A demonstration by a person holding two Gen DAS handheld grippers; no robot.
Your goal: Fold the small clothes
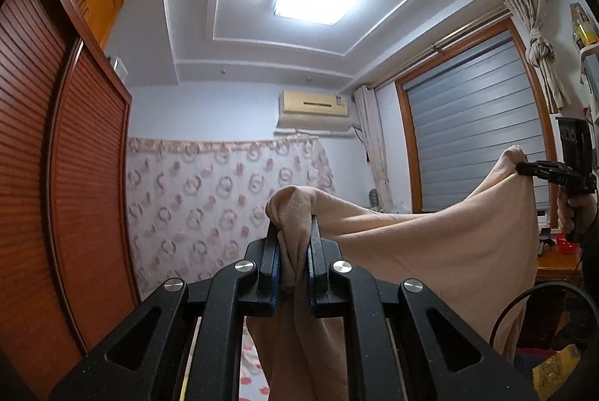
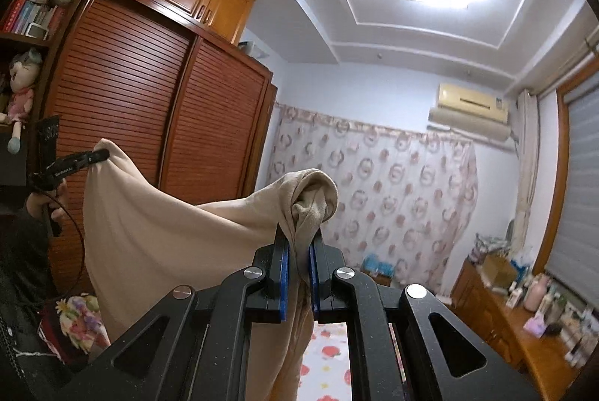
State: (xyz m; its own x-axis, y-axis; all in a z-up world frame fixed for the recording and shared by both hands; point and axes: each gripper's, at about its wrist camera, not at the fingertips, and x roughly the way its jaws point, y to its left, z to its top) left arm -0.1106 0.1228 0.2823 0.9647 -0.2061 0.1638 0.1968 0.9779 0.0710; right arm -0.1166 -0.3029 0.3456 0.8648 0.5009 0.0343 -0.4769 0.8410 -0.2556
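1. The lower part of the beige garment (image 1: 430,251) hangs out of sight behind the gripper bodies in both wrist views, so its hem and full shape cannot be made out. Only a hand (image 1: 571,214) on the far handle shows of the person; the rest is cut off by the frame edge.
2. The left gripper (image 1: 294,251) is clamped on a bunched corner of the garment, cloth bulging above its blue pads. The right gripper (image 2: 299,251) pinches the opposite corner the same way.
3. The garment is held in the air between the two grippers, its top edge sagging in a shallow curve from one to the other. Each gripper's tip appears small in the other's view, closed on its corner.
4. Open room lies ahead, towards the patterned curtain (image 2: 374,191) on the far wall.
5. A louvred wardrobe (image 2: 149,101) stands on the left, a window blind (image 1: 468,124) on the right, and a cluttered wooden dresser (image 2: 524,318) below the blind. A floral bedspread (image 2: 325,356) shows beneath the cloth.
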